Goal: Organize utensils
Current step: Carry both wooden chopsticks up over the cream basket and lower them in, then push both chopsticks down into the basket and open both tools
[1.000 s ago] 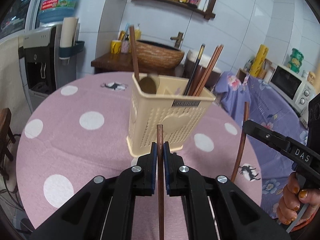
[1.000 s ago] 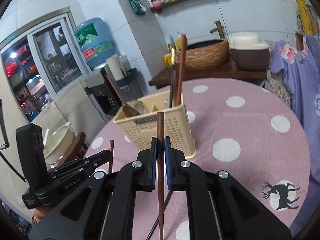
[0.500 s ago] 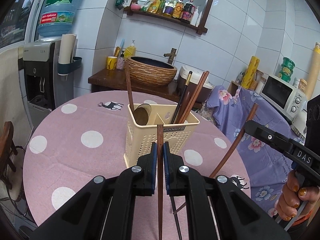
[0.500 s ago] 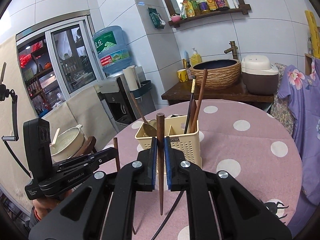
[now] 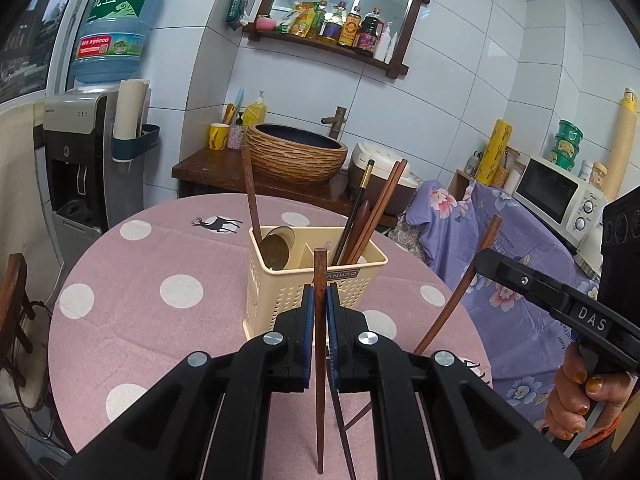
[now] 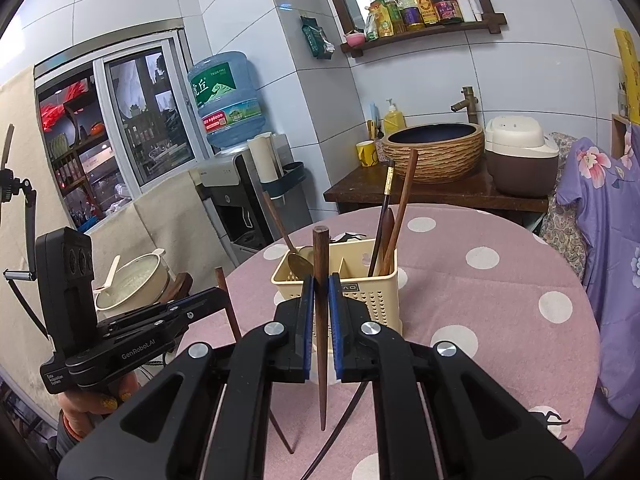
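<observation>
A cream perforated utensil holder (image 5: 312, 280) stands on the pink polka-dot table (image 5: 160, 264); it also shows in the right wrist view (image 6: 372, 280). It holds a brass spoon (image 5: 274, 250) on the left and several chopsticks (image 5: 372, 216) on the right. My left gripper (image 5: 319, 312) is shut on a brown wooden chopstick (image 5: 319, 360), held upright in front of the holder. My right gripper (image 6: 320, 300) is shut on another brown chopstick (image 6: 320, 340), also upright. The right gripper shows in the left wrist view (image 5: 486, 258), right of the holder. A dark chopstick (image 6: 340, 420) lies on the table below.
A water dispenser (image 5: 80, 152) stands at the back left, and a wooden counter with a woven basin (image 5: 296, 156) stands behind the table. A microwave (image 5: 560, 196) and flowered purple cloth (image 5: 500, 240) are to the right. A chair (image 5: 16, 312) is at the table's left edge.
Both grippers have lifted and drawn back from the holder, each still holding its chopstick. The right chopstick now tilts more in the left wrist view.
</observation>
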Available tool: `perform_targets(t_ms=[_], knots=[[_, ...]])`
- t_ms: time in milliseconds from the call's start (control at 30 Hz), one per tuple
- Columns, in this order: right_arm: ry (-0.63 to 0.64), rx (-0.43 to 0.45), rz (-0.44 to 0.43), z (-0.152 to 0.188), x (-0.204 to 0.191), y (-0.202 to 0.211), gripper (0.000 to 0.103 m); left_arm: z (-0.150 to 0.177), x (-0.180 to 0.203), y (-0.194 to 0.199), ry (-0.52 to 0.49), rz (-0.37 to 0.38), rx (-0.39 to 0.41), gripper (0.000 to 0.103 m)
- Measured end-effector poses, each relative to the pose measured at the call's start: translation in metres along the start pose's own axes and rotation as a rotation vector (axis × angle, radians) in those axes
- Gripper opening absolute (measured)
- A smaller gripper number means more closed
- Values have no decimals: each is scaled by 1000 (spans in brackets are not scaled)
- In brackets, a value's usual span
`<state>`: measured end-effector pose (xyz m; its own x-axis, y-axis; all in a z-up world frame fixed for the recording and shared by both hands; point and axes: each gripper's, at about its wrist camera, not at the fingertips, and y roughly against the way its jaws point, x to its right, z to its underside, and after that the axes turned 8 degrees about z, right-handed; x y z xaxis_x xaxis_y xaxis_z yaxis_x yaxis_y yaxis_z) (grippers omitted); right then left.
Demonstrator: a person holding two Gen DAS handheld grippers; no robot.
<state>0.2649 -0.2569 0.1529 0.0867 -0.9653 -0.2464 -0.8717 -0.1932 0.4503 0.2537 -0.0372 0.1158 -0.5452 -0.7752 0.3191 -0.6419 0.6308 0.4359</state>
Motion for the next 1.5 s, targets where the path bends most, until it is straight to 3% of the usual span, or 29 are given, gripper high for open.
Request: perform_targets(t_ms=[600,867,1200,1333,1500], knots=[[34,16,18,-16,0,3,8,-17,7,9,-30,-4,42,7],[24,18,-14,-30,1,9,8,-29,13,21,-55,8,62,7],[70,146,12,-109,-19,27,8,-106,35,48,-100,2,197,7],[85,204,58,-144,-27,23,8,-142,41,45,-96,-13,249,7],[102,228,127,-153,-27,-4,8,-153,36,20,-92,-75,264,7]])
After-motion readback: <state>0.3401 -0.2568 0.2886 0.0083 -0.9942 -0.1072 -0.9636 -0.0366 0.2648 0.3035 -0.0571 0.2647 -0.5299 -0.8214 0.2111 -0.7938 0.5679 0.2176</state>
